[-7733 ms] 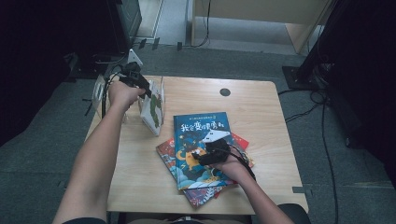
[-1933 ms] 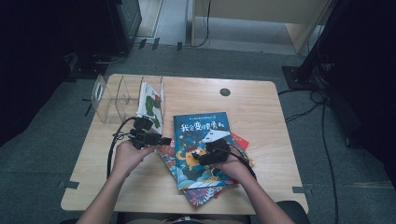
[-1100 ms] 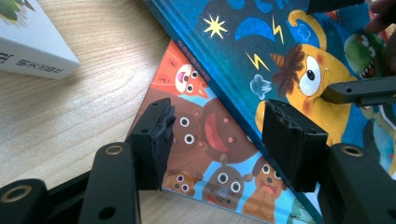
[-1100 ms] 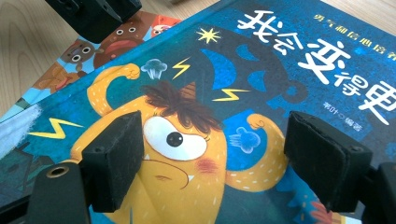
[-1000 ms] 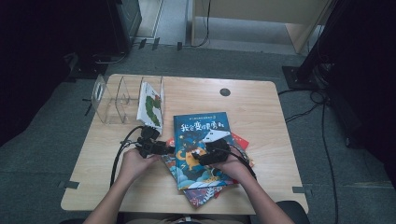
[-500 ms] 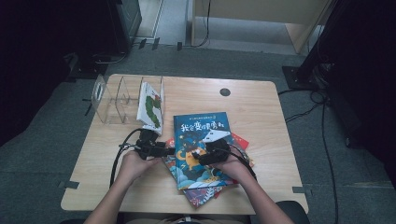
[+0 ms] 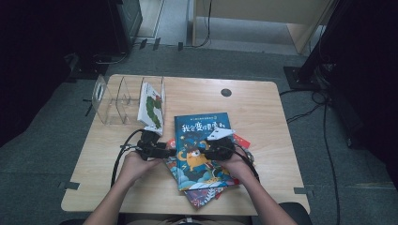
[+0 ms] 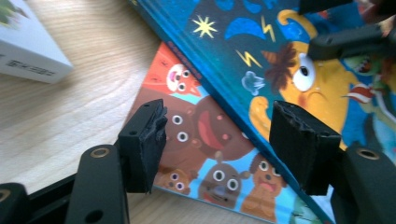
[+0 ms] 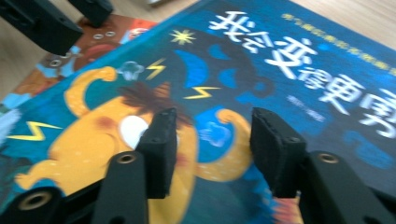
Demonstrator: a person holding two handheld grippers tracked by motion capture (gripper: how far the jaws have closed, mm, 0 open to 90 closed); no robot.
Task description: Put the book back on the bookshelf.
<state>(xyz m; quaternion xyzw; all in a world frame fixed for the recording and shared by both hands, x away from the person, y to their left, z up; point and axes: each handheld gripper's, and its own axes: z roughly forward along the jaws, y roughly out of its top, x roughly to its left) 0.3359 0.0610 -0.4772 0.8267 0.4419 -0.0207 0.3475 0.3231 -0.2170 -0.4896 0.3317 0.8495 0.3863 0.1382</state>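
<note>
A stack of thin picture books lies on the near middle of a pale wooden table (image 7: 263,108) with rounded corners. The top one, a glossy blue picture book (image 7: 199,140) with white Chinese title characters and a yellow cartoon creature, sits slightly skewed over a red-and-brown animal book (image 8: 201,140) whose corner juts out at the left, and over another cover that peeks out at the near edge. Both are flat, hard-edged rectangles.

The left gripper (image 8: 217,140) sits at the left edge of the blue book; its black, rough foam-like pads stand apart, one over the animal book and one over the blue cover, with the blue book's long edge running between them, and nothing is clamped. The right gripper (image 9: 210,149) rests low over the yellow creature on the blue cover; its jaws have just been closing, yet a gap remains between them and the pads pinch nothing.

At the far left stands a clear acrylic divider rack (image 7: 117,96) with upright panels; a white book (image 7: 151,105) leans in its right slot. The right half of the tabletop and the strip left of the stack lie open
</note>
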